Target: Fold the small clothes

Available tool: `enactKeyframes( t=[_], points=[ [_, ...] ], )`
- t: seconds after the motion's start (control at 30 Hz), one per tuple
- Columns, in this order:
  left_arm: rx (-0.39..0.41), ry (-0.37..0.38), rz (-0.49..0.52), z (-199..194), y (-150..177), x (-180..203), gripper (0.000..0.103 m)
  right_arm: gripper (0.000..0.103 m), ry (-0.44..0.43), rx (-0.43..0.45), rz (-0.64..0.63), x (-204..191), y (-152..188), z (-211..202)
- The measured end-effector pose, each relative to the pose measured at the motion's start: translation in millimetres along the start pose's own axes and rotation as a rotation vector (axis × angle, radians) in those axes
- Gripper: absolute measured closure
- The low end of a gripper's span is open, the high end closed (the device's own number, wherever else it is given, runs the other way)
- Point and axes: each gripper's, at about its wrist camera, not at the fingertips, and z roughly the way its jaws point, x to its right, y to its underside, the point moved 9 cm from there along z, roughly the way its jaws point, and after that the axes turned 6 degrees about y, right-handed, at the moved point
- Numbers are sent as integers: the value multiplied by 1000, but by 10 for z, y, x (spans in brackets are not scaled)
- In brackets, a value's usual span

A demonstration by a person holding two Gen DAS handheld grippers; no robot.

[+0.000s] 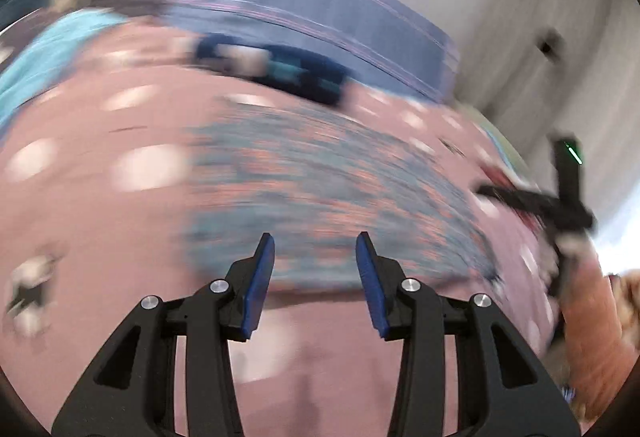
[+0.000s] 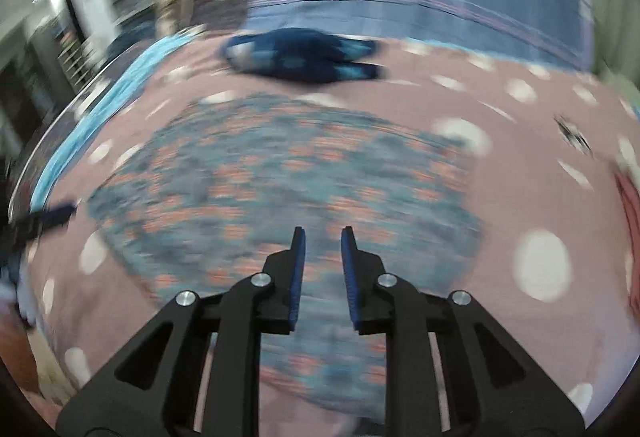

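Note:
A small blue-grey garment with an orange pattern (image 1: pixel 340 177) lies flat on a pink bedspread with white dots (image 1: pixel 120 217); both views are blurred. My left gripper (image 1: pixel 316 241) hovers over the garment's near edge, jaws apart, nothing between the blue pads. In the right wrist view the same garment (image 2: pixel 280 177) spreads under my right gripper (image 2: pixel 323 233), whose jaws stand a little apart with nothing between them. The right gripper (image 1: pixel 520 197) also shows as a dark blur at the garment's right side in the left wrist view. A dark blue garment (image 2: pixel 304 55) lies farther back.
A blue striped pillow or headboard cover (image 2: pixel 420 1) runs along the far side of the bed. A light blue cloth (image 2: pixel 104 105) edges the bed's left side. White wall and doors (image 1: pixel 540 37) stand at the right, furniture (image 2: pixel 80 17) at the left.

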Motion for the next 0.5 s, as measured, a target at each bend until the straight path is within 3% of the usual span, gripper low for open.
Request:
enactKeyframes(
  t=[0.1,0.2,0.37,0.5],
  points=[
    [53,-77,-96,-373,47,-631,62,73,-40,43,-214,-934,2,2],
    [44,-91,-122,-442,126,-923,63,67,-39,86,-431,-1777,145,55],
    [12,-77,-119,-281,201,-1139,63,61,163,224,-731,-2651,361,253],
    [35,-19,-148,-229,236,-1203,63,53,354,285,-888,-2878,430,489]
  ],
)
